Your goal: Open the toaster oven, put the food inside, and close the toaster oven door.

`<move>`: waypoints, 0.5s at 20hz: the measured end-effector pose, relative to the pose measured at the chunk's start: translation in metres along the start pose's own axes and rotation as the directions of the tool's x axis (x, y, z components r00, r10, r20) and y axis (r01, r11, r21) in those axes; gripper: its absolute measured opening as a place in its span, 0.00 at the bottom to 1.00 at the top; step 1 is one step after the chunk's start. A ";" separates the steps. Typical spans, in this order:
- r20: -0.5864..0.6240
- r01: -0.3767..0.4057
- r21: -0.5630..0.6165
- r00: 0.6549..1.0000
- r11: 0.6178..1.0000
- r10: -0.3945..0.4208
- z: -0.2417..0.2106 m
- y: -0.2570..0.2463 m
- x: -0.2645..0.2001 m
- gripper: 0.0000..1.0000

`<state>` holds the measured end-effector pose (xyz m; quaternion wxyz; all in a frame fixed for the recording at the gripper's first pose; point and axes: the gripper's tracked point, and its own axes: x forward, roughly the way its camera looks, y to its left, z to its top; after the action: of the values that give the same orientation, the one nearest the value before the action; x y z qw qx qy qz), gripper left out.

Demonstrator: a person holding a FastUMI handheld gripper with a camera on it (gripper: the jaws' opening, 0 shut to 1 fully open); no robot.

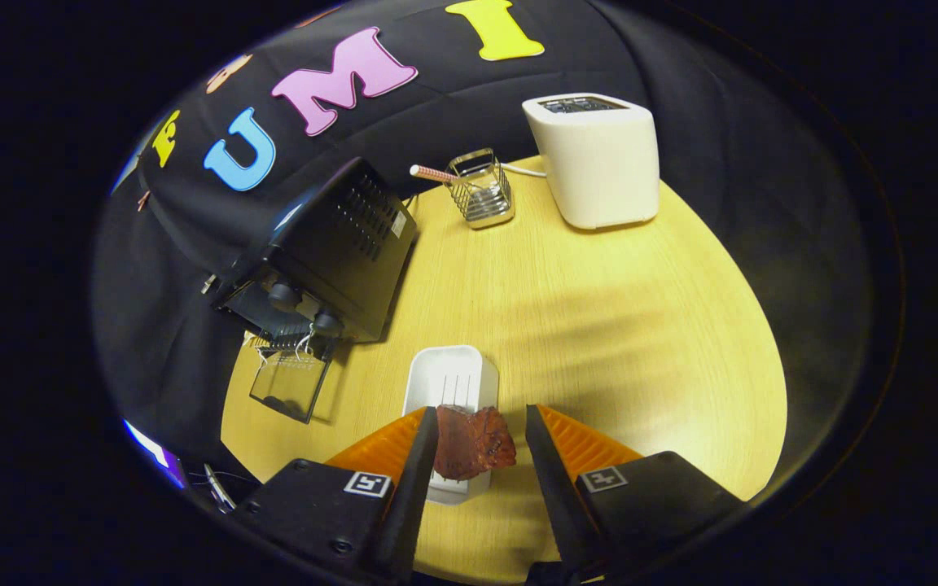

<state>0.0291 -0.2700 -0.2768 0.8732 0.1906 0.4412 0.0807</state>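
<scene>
A reddish-brown piece of food (473, 443) lies at the near end of a white tray (446, 376) on the table. My gripper (479, 409) is open with the food between its fingers. The food touches the left finger, and a narrow gap shows between it and the right finger. The black toaster oven (339, 244) stands beyond and to the left of the fingers, turned at an angle. Its glass door (290, 384) is folded down open towards the table's left edge, and the rack inside is partly visible.
A white pop-up toaster (599, 159) stands at the far side of the yellow wooden table (599, 325). Next to it is a small wire basket (481, 191) with a striped straw. Bare tabletop stretches between the tray and the toaster.
</scene>
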 end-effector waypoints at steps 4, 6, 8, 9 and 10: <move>-0.028 -0.002 0.088 1.000 0.996 0.005 -0.003 -0.002 0.002 0.33; -0.050 -0.038 0.148 0.998 0.988 0.046 -0.010 0.000 0.006 0.29; -0.051 -0.060 0.191 0.996 0.980 0.071 -0.004 0.010 -0.004 0.21; -0.049 -0.065 0.184 0.996 0.981 0.075 -0.005 0.011 -0.004 0.18; -0.046 -0.068 0.160 0.996 0.985 0.076 -0.007 0.013 -0.005 0.16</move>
<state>0.0211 -0.2580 -0.2719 0.8401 0.2732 0.4615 0.0817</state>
